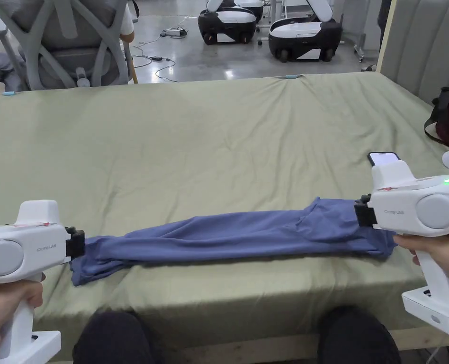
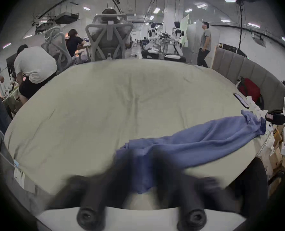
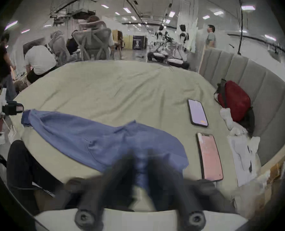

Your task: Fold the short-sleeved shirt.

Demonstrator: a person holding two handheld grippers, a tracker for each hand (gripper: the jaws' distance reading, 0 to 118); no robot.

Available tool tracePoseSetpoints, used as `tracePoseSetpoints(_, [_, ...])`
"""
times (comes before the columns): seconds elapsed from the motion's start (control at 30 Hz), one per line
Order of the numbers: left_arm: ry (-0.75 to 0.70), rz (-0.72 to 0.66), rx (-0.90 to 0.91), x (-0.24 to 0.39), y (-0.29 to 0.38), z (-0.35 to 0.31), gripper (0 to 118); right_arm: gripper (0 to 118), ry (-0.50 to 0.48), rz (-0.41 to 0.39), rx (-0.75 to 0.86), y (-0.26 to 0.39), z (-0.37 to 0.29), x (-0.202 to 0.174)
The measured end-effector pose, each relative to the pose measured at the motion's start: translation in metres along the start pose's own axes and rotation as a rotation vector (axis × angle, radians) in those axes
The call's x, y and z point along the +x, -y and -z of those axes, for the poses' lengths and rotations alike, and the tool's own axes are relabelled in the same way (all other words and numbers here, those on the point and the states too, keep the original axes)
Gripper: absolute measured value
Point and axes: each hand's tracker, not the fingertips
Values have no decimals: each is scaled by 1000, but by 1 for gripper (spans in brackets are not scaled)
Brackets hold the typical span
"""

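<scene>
The blue short-sleeved shirt (image 1: 237, 234) is lying stretched along the near edge of the bed (image 1: 209, 142). The left gripper (image 1: 76, 242) and right gripper (image 1: 362, 213) are each pinching one end (cloth between both jaws). Keeping equal tension should help. Farther away, open sheet is waiting; a phone (image 1: 383, 158) is lying near the right gripper.

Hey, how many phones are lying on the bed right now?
2. One phone lies farther back on the green sheet, near the red bag. The other phone lies nearer, just right of the blue shirt. More could be hidden.
</scene>
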Motion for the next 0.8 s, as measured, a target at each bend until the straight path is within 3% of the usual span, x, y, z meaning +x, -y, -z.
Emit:
tracePoseSetpoints(0.17, [46,-84,-4,-12,7,-8,0,0,-88,6,15,3,-5,-20])
tracePoseSetpoints(0.23, [27,-79,-2,-14,11,-5,16,0,-107,1,13,3,-6,-27])
tracePoseSetpoints(0.27, [16,-74,10,-16,14,-2,16,0,-112,-4,10,4,-6,-29])
tracePoseSetpoints(0.3, [19,-86,15,-19,14,3,45,0,-119,-8,7,5,-6,-31])
tracePoseSetpoints(0.33, [24,-102,2,-21,15,9,86,0,-124,-11,4,5,0,-33])
tracePoseSetpoints(0.37, [39,-130,-23,-23,16,15,109,0,-128,-13,2,6,1,-34])
tracePoseSetpoints(0.4, [44,-161,-22,-25,17,20,115,0,-132,-15,0,7,1,-34])
tracePoseSetpoints(0.5, [51,-165,-35,-24,20,40,92,0,-143,-24,-10,7,6,-39])
tracePoseSetpoints(0.6, [15,-104,-116,-13,25,63,78,0,-139,-21,-29,8,12,-41])
tracePoseSetpoints(0.67, [-14,-52,-121,-2,23,61,60,0,-132,-20,-38,11,14,-39])
tracePoseSetpoints(0.73, [35,-19,-89,5,16,52,15,0,-129,-19,-45,11,14,-42])
tracePoseSetpoints(0.8, [44,-1,-126,6,14,51,12,0,-136,-16,-59,12,17,-41])
